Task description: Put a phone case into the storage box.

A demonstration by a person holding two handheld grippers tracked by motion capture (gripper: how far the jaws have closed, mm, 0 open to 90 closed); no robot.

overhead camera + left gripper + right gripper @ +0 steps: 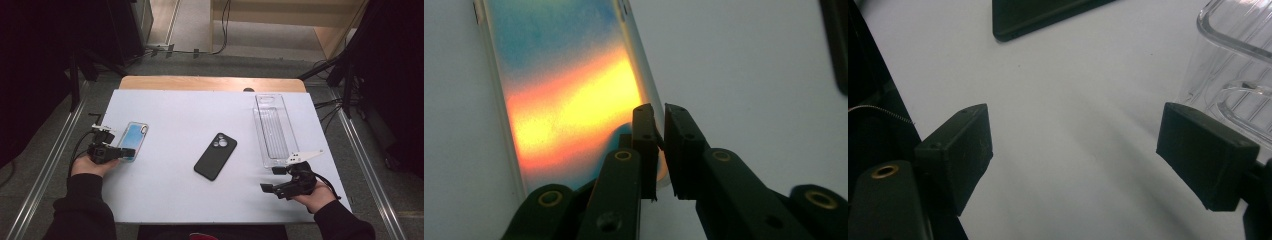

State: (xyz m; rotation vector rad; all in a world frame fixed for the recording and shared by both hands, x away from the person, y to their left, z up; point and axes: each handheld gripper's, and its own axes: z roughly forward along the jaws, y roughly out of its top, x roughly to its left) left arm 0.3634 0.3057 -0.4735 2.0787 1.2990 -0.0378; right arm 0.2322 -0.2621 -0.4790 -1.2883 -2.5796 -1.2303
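A phone case (134, 140) with a blue-to-orange gradient lies flat at the table's left; close up, the case (569, 100) glows orange and yellow. My left gripper (131, 151) sits at its near end, and the jaws of this gripper (660, 112) stand almost together, pinching the case's clear right rim. A black phone (215, 156) lies face down mid-table, and its corner (1043, 15) shows ahead of my right gripper. My right gripper (271, 179) rests near the front right; its jaws (1073, 160) stand wide open over bare table.
A long clear plastic tray (272, 127) stands at the right, its near end just beyond my right gripper and its wall (1228, 50) beside the right jaw. The white table top (175, 200) ends at a wooden strip at the back. Dark stands flank both sides.
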